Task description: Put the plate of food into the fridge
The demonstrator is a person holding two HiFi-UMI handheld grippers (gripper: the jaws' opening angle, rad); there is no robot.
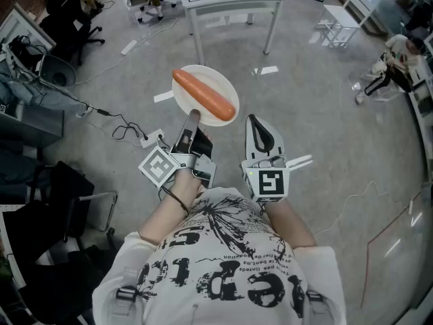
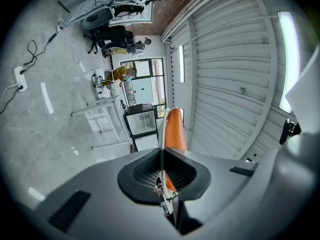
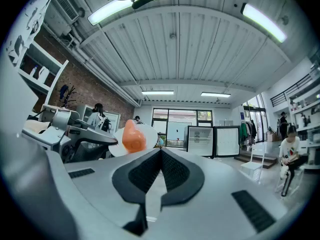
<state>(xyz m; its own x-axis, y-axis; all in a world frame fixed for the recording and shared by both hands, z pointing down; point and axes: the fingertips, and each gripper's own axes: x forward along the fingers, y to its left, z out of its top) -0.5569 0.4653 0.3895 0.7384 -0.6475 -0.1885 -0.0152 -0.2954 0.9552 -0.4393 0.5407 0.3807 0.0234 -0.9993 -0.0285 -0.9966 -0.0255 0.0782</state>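
Plate (image 1: 218,78) sits clamped by its near rim in left gripper (image 1: 192,118), jaws nearly together on the thin edge. The plate sticks out fwd of the tips, above the floor (image 1: 325,134). Orange food (image 1: 203,92), carrot-like, lies on it, long axis slanting from far-left to near-right of that claw. Just beside, right gripper (image 1: 254,122) has jaws closed on nothing. Fridge (image 3: 200,141), glass-door, stands straight ahead of right claw, well apart. Left carries, so right looks free for the door, I'd judge. Shirt (image 1: 223,269) print & fridge labels unreadable.
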